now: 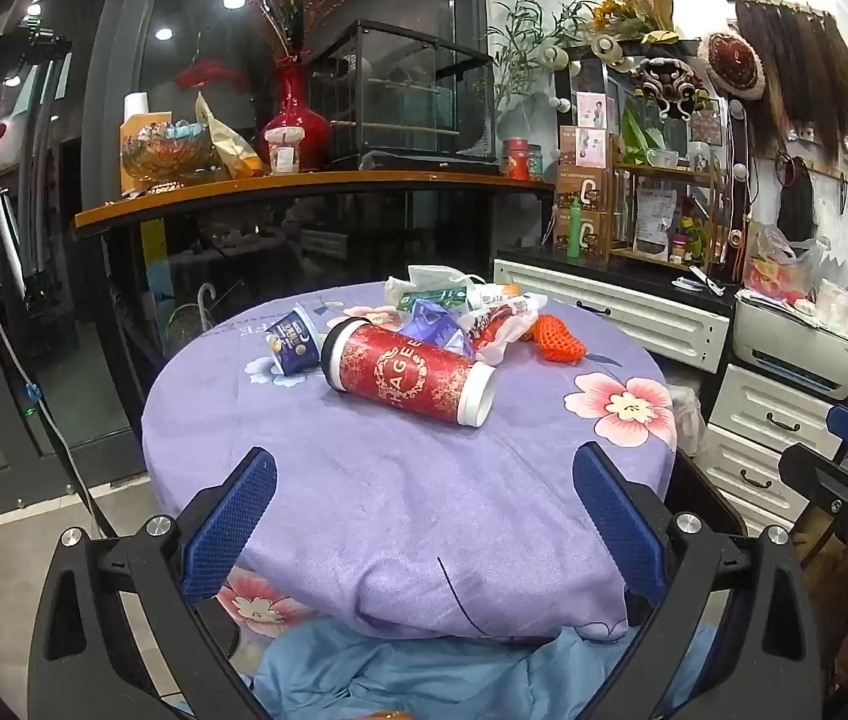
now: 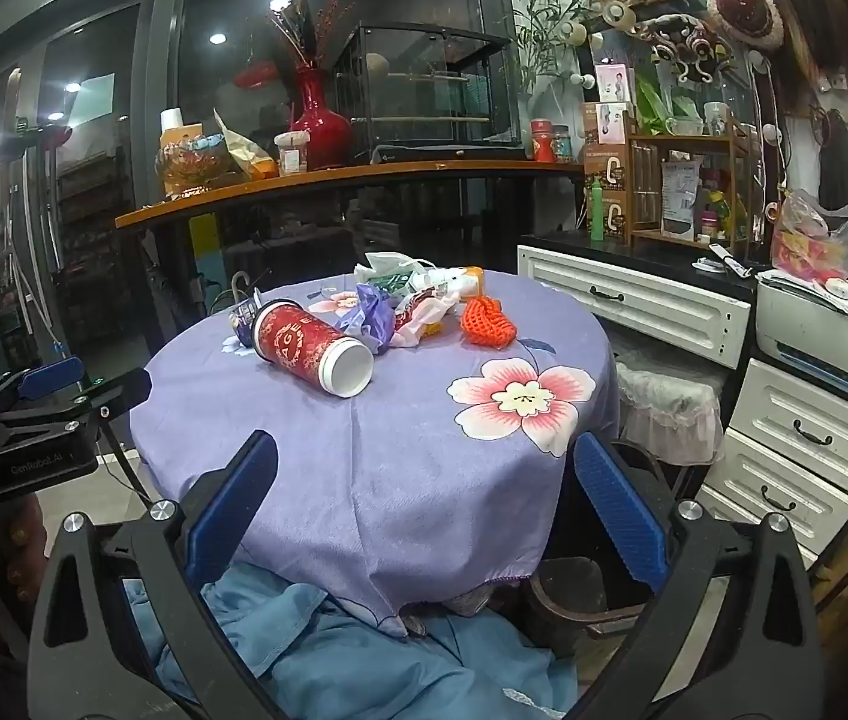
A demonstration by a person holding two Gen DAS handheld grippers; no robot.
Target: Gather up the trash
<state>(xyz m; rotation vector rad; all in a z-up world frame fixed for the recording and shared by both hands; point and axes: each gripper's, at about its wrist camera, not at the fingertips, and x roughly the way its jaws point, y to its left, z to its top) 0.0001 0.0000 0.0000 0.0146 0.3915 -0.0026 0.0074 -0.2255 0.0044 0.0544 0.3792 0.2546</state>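
Note:
Trash lies on the far half of a round table with a purple flowered cloth (image 1: 400, 480) (image 2: 400, 456). A red paper cup (image 1: 406, 369) (image 2: 310, 345) lies on its side, open end toward me. Behind it are a small blue cup (image 1: 292, 345), a purple wrapper (image 1: 433, 330) (image 2: 373, 315), white plastic wrappers (image 1: 496, 324) (image 2: 424, 306), a crumpled mask (image 1: 430, 279) and an orange foam net (image 1: 556, 339) (image 2: 487, 321). My left gripper (image 1: 424, 480) and my right gripper (image 2: 424, 474) are both open and empty, at the table's near edge.
A dark bin (image 2: 574, 600) stands under the table's near right side. Blue cloth (image 2: 364, 648) hangs below the front edge. White drawers (image 2: 634, 306) and a printer (image 2: 832, 330) stand to the right. A counter with a red vase (image 1: 295, 114) is behind.

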